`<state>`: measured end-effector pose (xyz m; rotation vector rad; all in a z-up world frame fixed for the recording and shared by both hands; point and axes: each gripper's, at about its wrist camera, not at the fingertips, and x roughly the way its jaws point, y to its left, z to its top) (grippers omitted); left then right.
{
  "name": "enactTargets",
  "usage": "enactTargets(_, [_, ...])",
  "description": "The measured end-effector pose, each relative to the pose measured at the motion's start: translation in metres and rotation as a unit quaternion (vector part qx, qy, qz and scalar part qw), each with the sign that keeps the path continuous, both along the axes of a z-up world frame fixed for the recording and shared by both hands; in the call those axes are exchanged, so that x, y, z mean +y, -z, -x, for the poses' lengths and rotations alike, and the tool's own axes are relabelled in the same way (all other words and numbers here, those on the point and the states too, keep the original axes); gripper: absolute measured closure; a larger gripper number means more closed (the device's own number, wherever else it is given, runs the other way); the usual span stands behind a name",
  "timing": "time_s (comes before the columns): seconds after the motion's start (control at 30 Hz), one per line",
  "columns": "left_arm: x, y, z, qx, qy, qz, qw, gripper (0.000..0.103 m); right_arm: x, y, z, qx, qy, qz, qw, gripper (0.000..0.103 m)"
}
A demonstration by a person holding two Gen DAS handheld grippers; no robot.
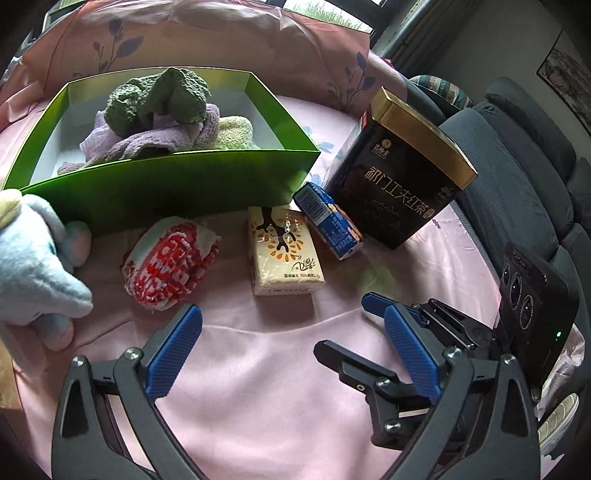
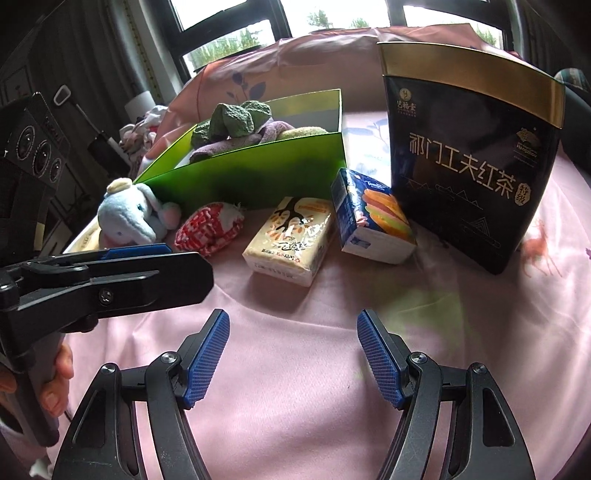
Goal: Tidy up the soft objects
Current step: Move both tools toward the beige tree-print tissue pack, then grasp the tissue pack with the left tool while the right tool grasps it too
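Note:
A green box (image 1: pixel 166 184) (image 2: pixel 251 170) holds green, purple and yellow cloths (image 1: pixel 162 110) (image 2: pixel 240 129). In front of it on the pink sheet lie a red-and-white cloth bundle (image 1: pixel 170 258) (image 2: pixel 208 227), a cream tissue pack (image 1: pixel 282 251) (image 2: pixel 291 240), a blue tissue pack (image 1: pixel 328 221) (image 2: pixel 373 218) and a light blue plush elephant (image 1: pixel 33 266) (image 2: pixel 127 216). My left gripper (image 1: pixel 295 343) is open and empty, just short of the bundle and cream pack. My right gripper (image 2: pixel 293 354) is open and empty, short of the cream pack; it also shows in the left wrist view (image 1: pixel 376 306).
A tall black tea box (image 1: pixel 402 177) (image 2: pixel 469 155) with a gold top stands right of the blue pack. A pink pillow (image 1: pixel 221 33) lies behind the green box. The bed edge and a grey chair (image 1: pixel 517 177) are at the right.

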<state>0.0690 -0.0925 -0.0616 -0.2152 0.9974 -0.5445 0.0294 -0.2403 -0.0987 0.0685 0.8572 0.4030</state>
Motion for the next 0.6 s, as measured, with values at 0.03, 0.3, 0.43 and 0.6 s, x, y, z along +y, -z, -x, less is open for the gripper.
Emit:
enactTargets(0.03, [-0.003,0.002,-0.004,0.002,0.005,0.003,1.0,0.01,0.001,0.002,-0.003,0.002,-0.003,0.0,1.0,0.03])
enactTargets(0.3, [-0.02,0.013,-0.032,0.012,0.026,0.008,0.9996,0.026,0.008,0.01,-0.027,0.003,-0.021,0.004,1.0,0.036])
enactTargets(0.43, [-0.019,0.018,-0.044,0.025,0.023,0.017,0.9993,0.042,0.009,0.01,-0.039,0.003,-0.028,-0.004,1.0,0.043])
enactTargets(0.6, [-0.012,0.022,-0.052,0.04,0.012,0.03,0.9987,0.059,0.01,0.01,-0.046,0.004,-0.033,-0.003,0.999,0.053])
